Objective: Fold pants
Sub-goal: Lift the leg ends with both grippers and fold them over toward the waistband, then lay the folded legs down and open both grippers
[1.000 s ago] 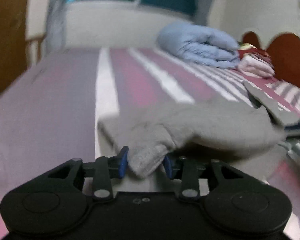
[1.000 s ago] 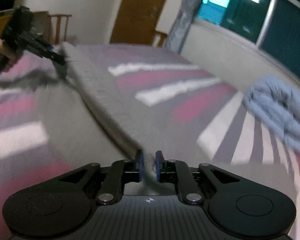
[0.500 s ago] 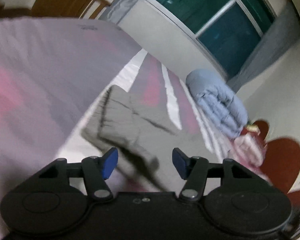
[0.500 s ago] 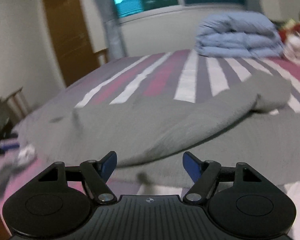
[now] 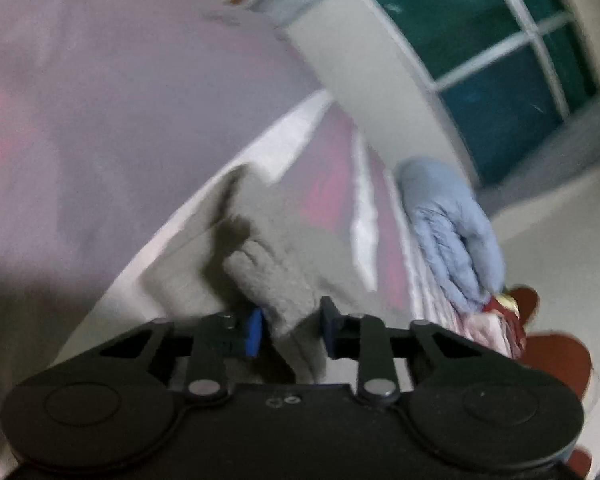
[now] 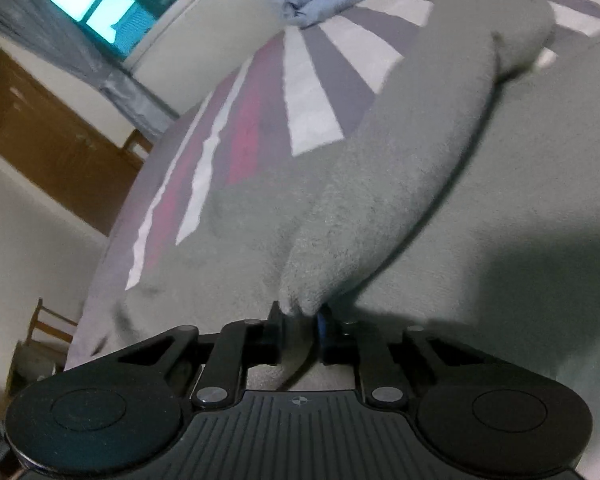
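A: Half a second back, stood wide apart, both sets of jaws, nothing pinched. Now clamped: left gripper (image 5: 288, 330) on a thick fold of the grey pants (image 5: 276, 276) at bottom centre of its view.

B: Same on the right gripper (image 6: 300, 326), closing on a bunched corner of the pants (image 6: 380, 184), cloth between the blue pads. Both views rolled too, bed tilted across the frame.

A: Spread over the striped bedsheet (image 6: 312, 104), the rest of the pants, running to upper right of the right view.

B: Blurred heavily, though. Hard to tell leg from waistband. Cut off at upper right, the far end.

A: Beyond, folded blue quilt (image 5: 452, 232) at right of the left view; window (image 5: 500, 52) at upper right, smeared.
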A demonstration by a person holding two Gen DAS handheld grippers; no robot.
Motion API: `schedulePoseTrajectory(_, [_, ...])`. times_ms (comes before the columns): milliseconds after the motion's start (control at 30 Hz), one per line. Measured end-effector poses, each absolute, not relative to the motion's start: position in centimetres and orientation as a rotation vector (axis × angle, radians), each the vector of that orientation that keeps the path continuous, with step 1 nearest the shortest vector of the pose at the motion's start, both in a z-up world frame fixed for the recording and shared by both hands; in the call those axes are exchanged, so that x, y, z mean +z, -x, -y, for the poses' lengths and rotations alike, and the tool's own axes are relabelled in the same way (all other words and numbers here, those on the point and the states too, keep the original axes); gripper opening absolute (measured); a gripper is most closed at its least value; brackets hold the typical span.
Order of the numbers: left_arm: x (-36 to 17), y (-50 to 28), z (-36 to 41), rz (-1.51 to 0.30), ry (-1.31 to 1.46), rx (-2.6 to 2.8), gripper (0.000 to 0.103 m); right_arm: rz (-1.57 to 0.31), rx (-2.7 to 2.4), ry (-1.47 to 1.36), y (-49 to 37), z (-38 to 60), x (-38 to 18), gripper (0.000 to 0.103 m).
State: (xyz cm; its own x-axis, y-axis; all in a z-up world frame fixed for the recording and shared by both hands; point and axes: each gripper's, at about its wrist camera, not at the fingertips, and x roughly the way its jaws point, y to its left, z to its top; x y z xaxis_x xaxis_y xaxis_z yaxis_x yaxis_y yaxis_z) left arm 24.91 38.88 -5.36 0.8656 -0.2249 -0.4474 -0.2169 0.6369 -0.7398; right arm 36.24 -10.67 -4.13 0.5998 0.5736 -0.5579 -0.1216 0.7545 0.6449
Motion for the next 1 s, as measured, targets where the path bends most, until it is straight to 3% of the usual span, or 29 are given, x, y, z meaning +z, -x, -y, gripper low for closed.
schedulePoseTrajectory(133, [-0.2, -25.0, -39.2, -0.358, 0.754, -0.164, 0.017, -0.557, 0.53, -0.601, -32.5, 12.4, 0.7, 0.011])
schedulePoseTrajectory(200, [-0.5, -24.6, -39.9, -0.373, 0.709, -0.171, 0.017, -0.523, 0.533, -0.626, -30.9, 13.6, 0.4, 0.011])
schedulePoseTrajectory(267, [-4.3, -25.4, -40.6, -0.557, 0.659, -0.083, 0.017, -0.603, 0.515, -0.556, -30.4, 13.0, -2.5, 0.011])
schedulePoseTrajectory(333, [-8.4, -25.4, -40.4, -0.689, 0.621, -0.04, 0.016, -0.806, 0.478, -0.52, -31.1, 11.6, -7.1, 0.011])
schedulePoseTrajectory(533, [-9.9, -24.3, -40.2, -0.612, 0.697, -0.029, 0.016, -0.772, 0.478, -0.543, -29.6, 12.7, -8.3, 0.011])
schedulePoseTrajectory(700, [-7.8, -23.2, -39.7, -0.569, 0.667, -0.043, 0.016, -0.743, 0.5, -0.555, -29.4, 13.4, -6.3, 0.011])
schedulePoseTrajectory(767, [-7.7, -23.6, -39.7, -0.615, 0.641, -0.03, 0.016, -0.71, 0.508, -0.565, -29.4, 12.3, -4.6, 0.011])
schedulePoseTrajectory(900, [-7.8, -23.9, -39.9, -0.644, 0.67, -0.009, 0.018, -0.795, 0.474, -0.585, -29.7, 12.4, -7.4, 0.01])
schedulePoseTrajectory(1000, [-6.7, -23.2, -39.3, -0.646, 0.639, 0.023, 0.022, -0.791, 0.451, -0.596, -29.4, 13.3, -6.3, 0.018])
